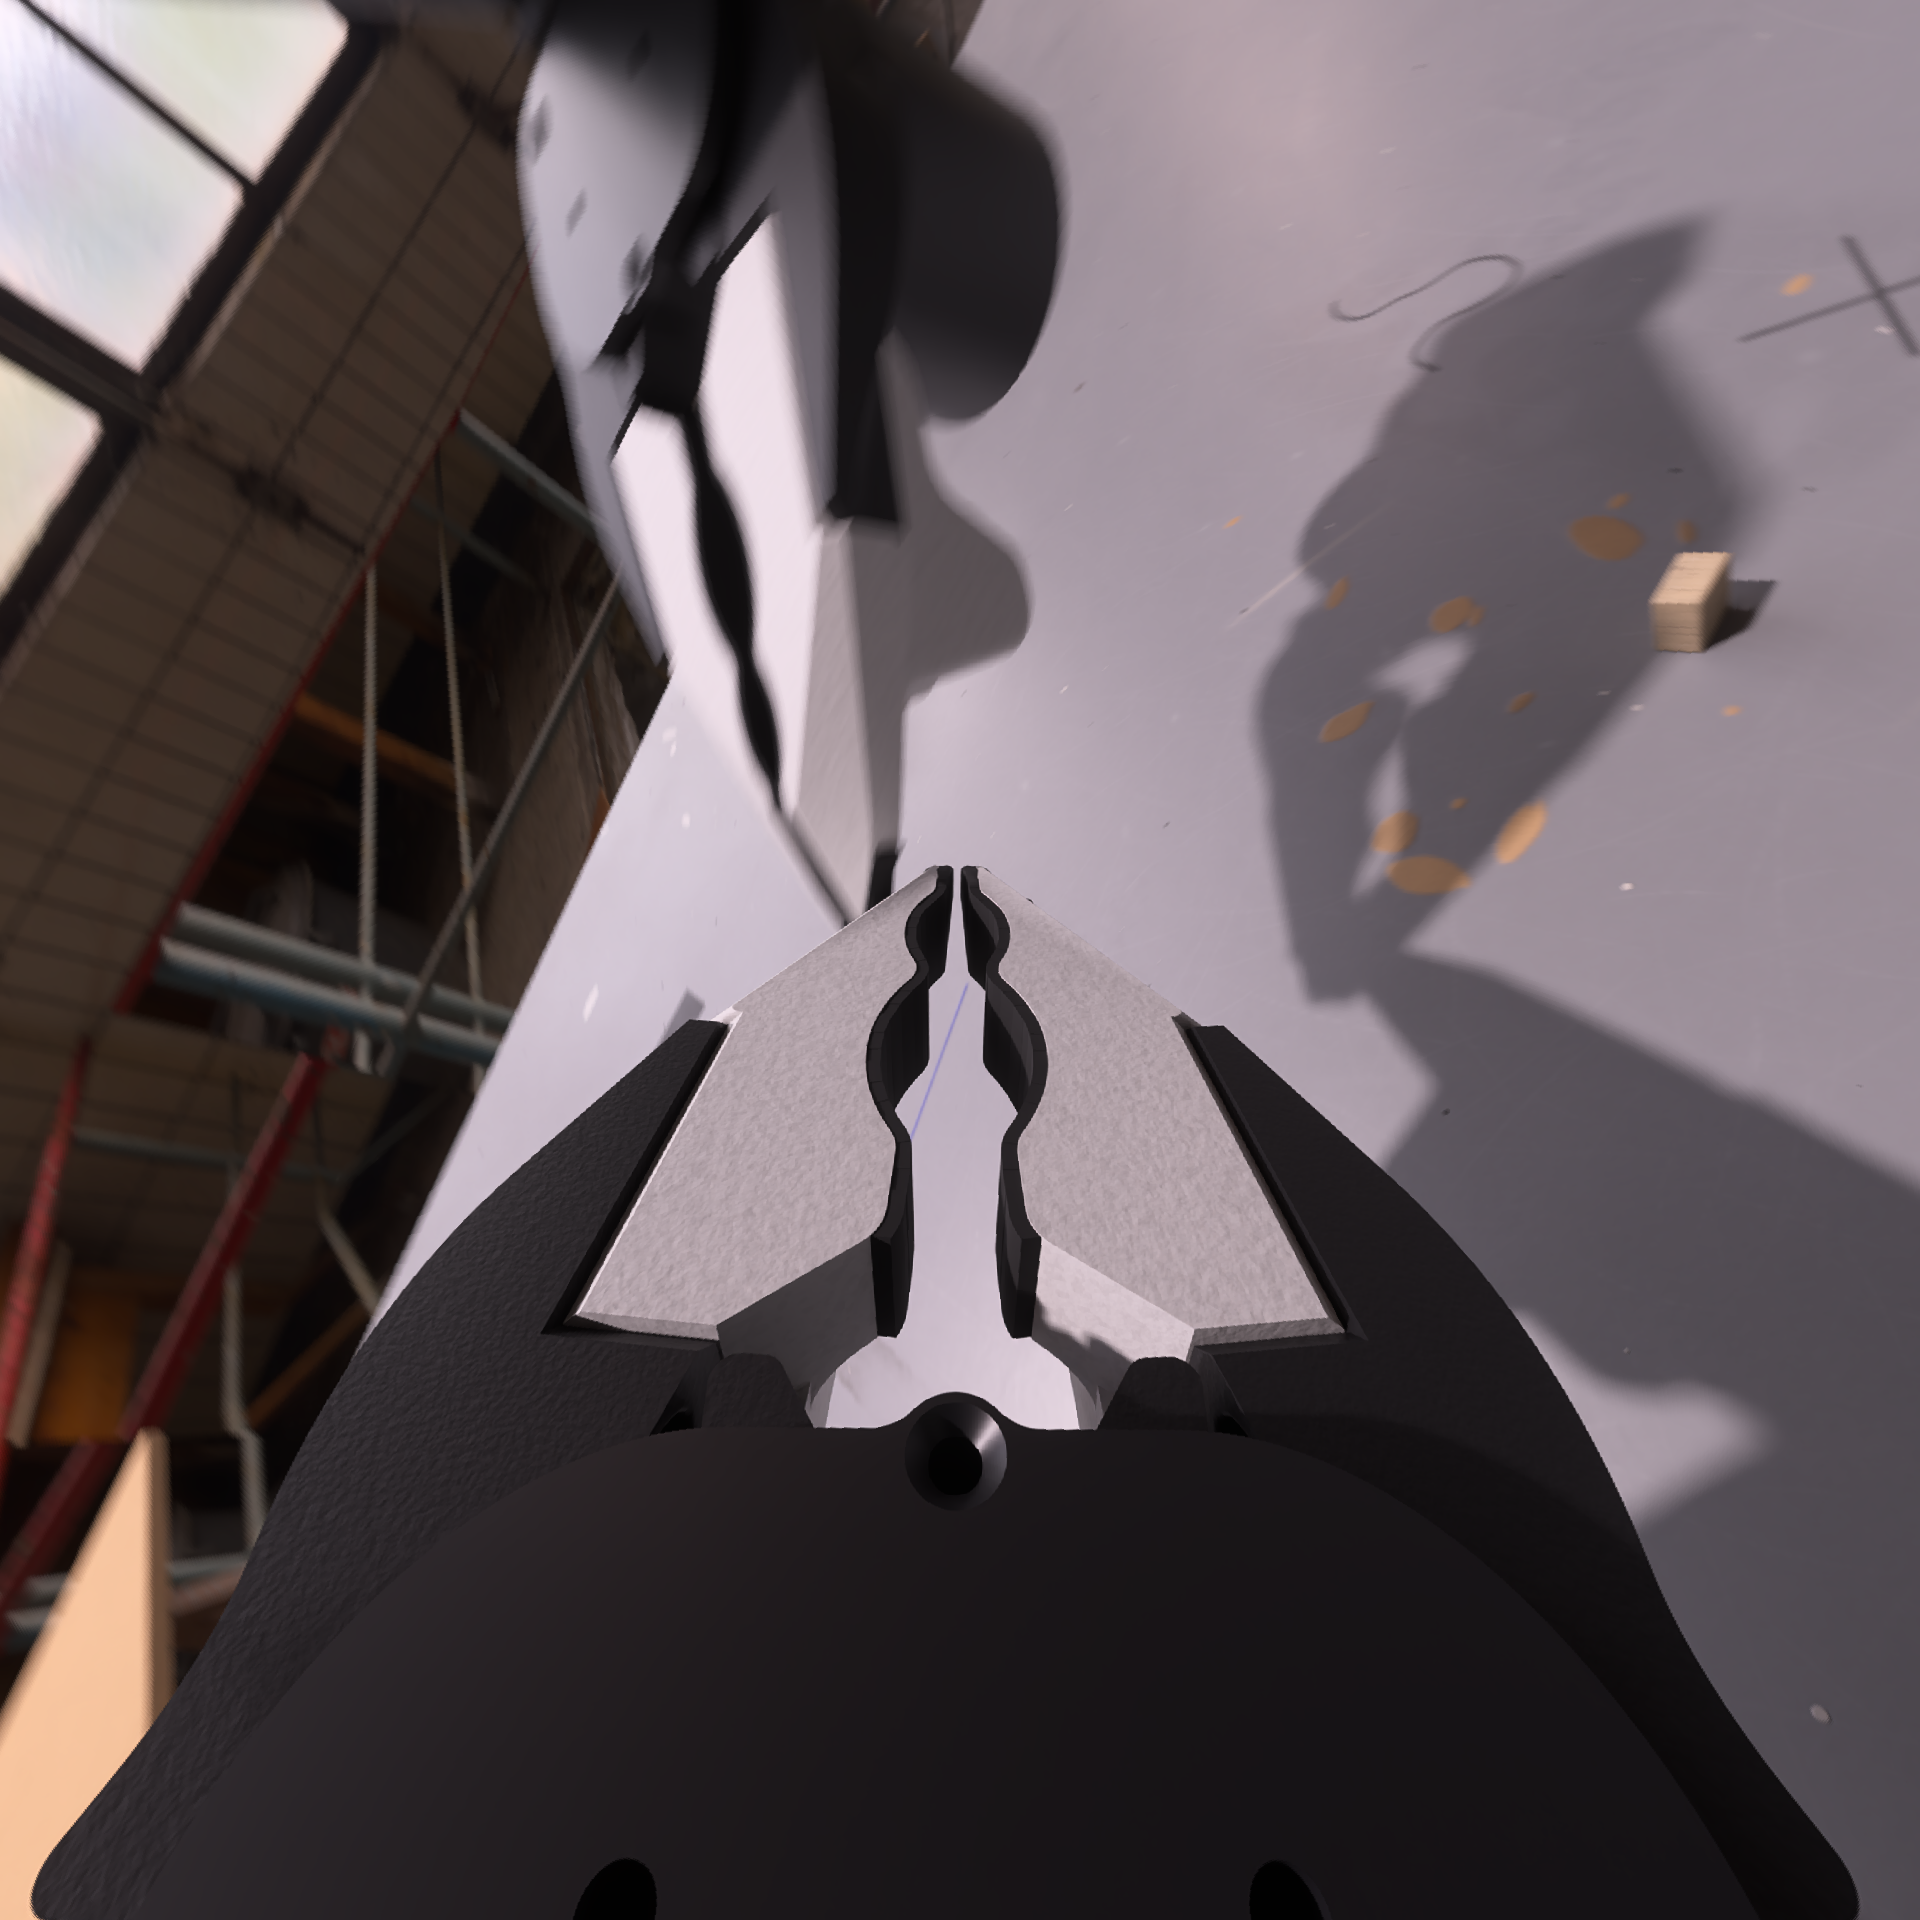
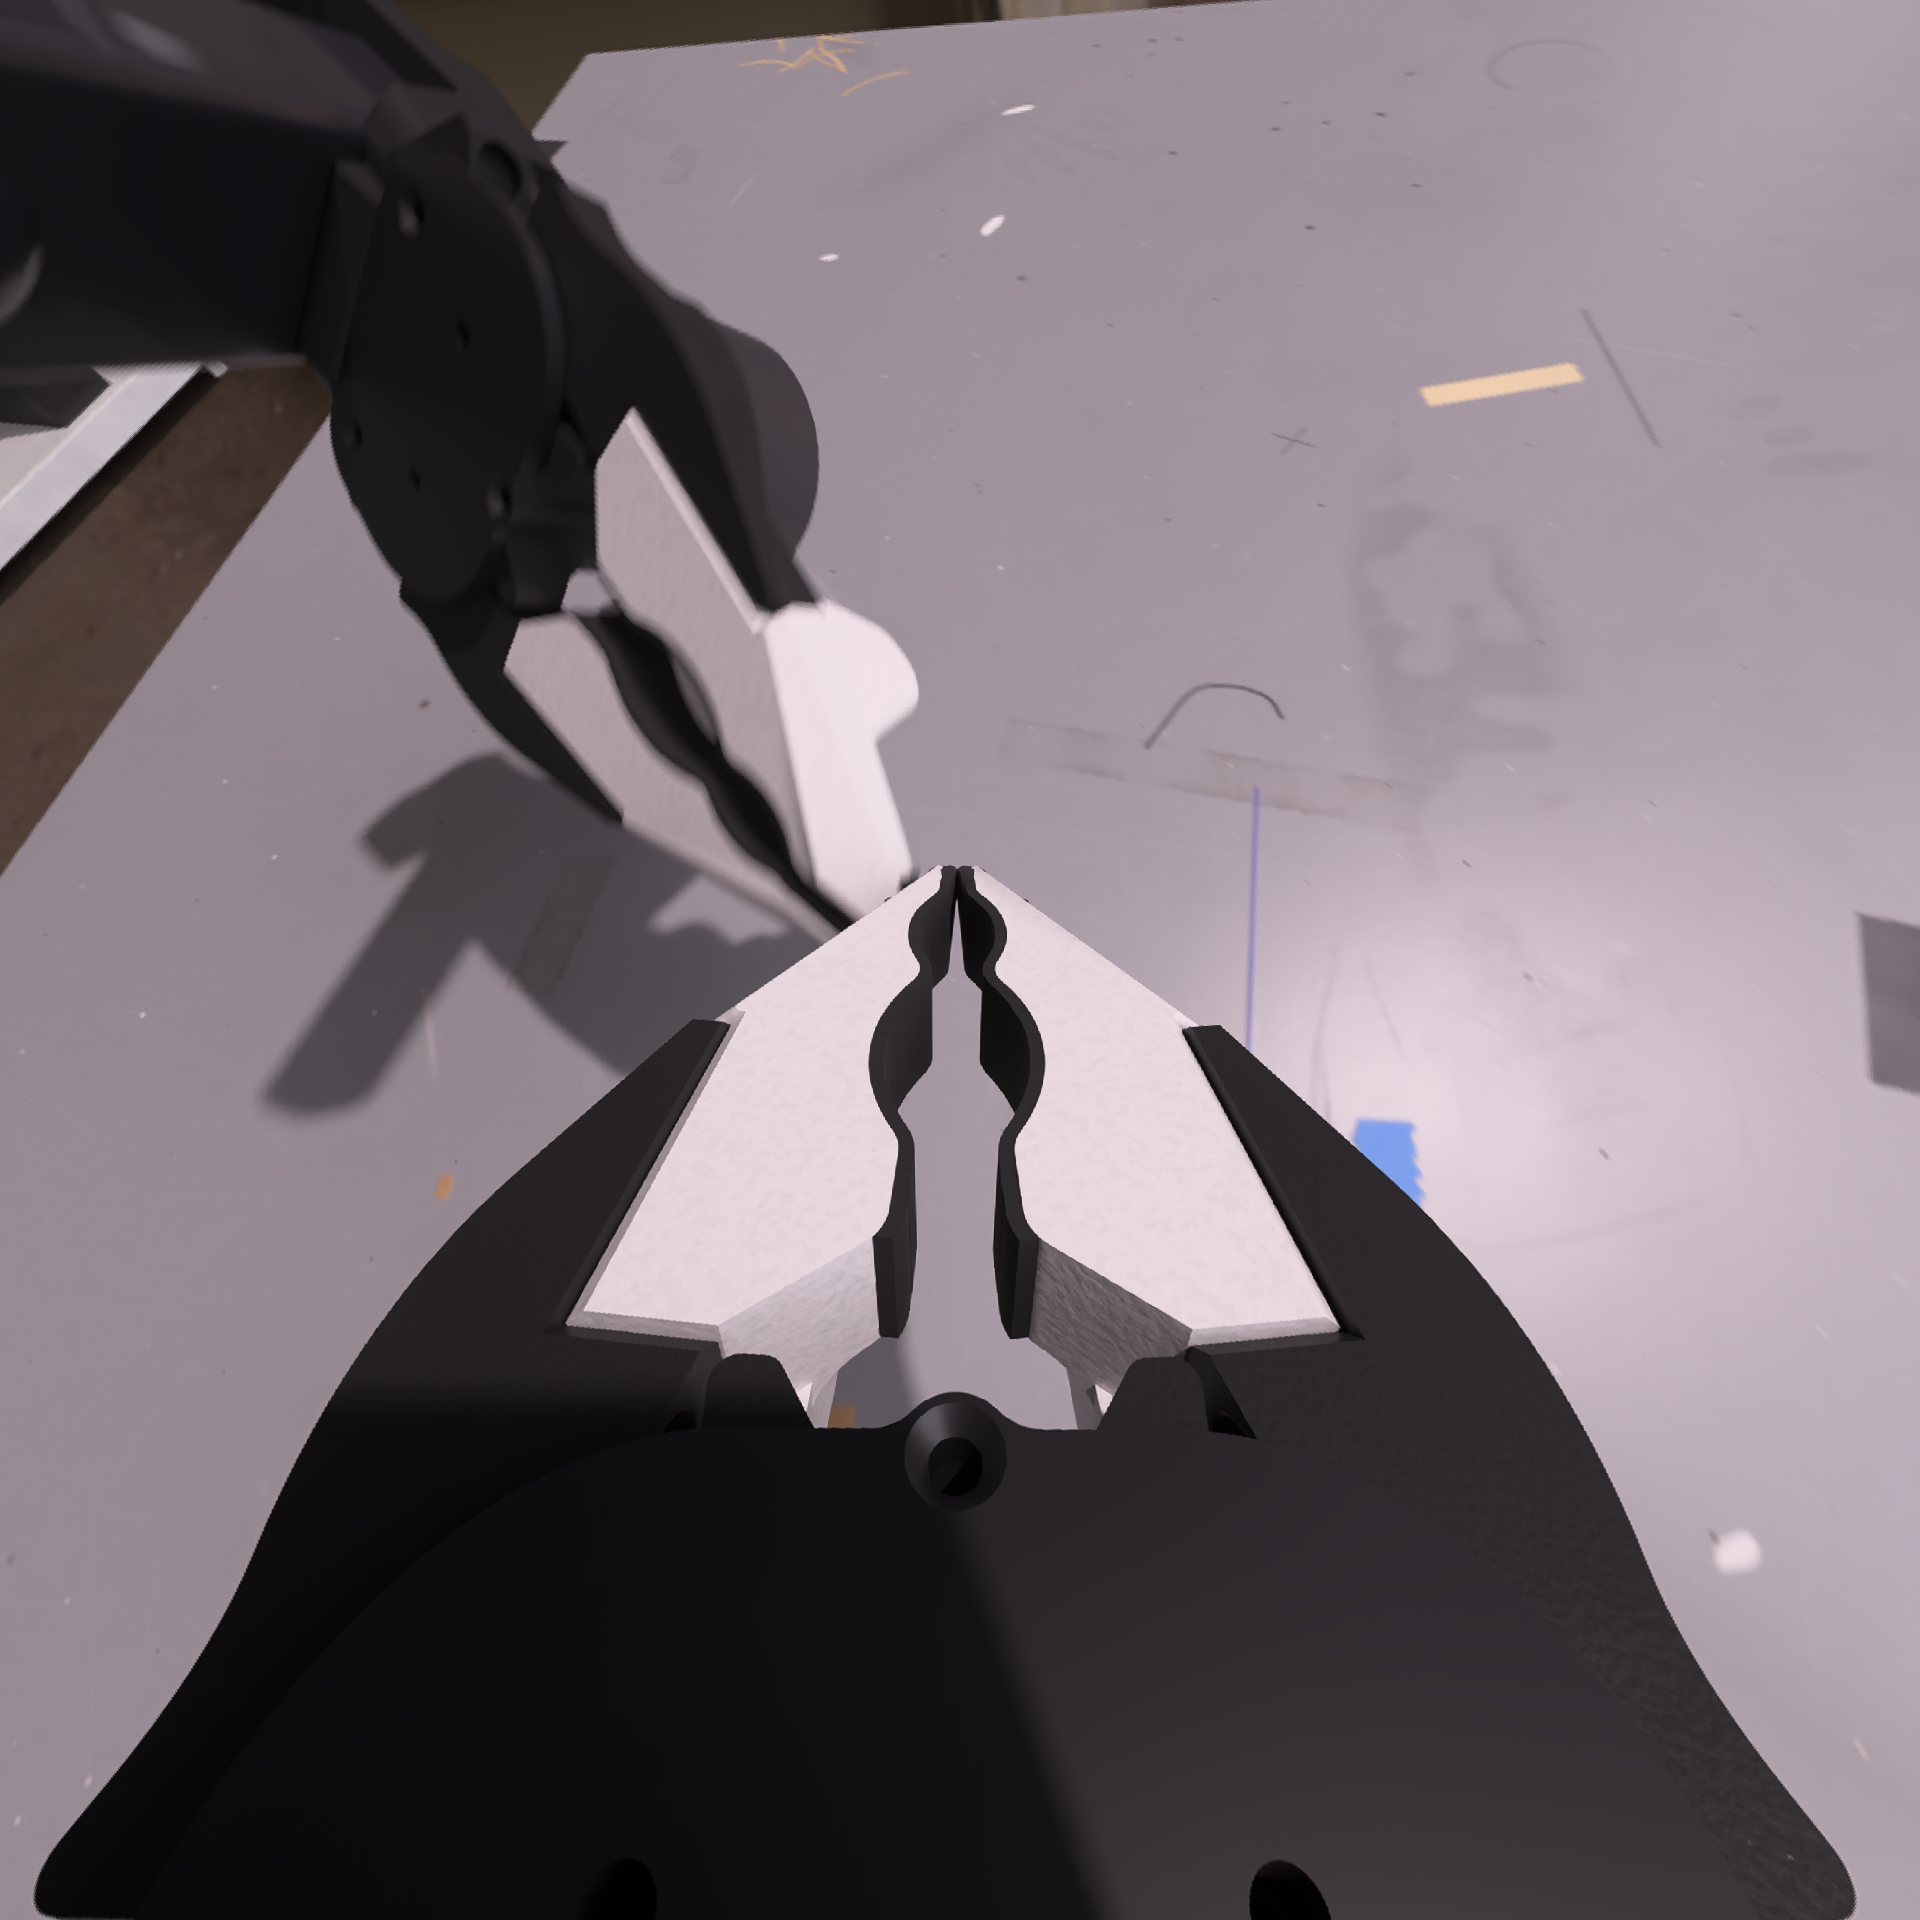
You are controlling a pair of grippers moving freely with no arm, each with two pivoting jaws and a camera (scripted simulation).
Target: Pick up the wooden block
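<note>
Grey table [image 1: 1351, 156] carried everything; I had both tools poised above it. Left gripper [image 1: 954, 875] pinched closed, empty. Right gripper [image 2: 954, 875] likewise, tips nearly meeting left's. Wooden block [image 1: 1689, 615] lay well off left gripper's right, ungrasped, so approach not begun, I judged.

pale wooden block [image 1: 1689, 616], matt grey table [image 1: 1195, 312]

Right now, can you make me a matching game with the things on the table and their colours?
Things:
1. wooden block
2. tape strip
3. blue patch
4. table

Colours:
A. grey
B. bright blue
C. pale tan, box-shaped
D. yellowish, long and thin

Pairs: 1-C, 2-D, 3-B, 4-A
</note>
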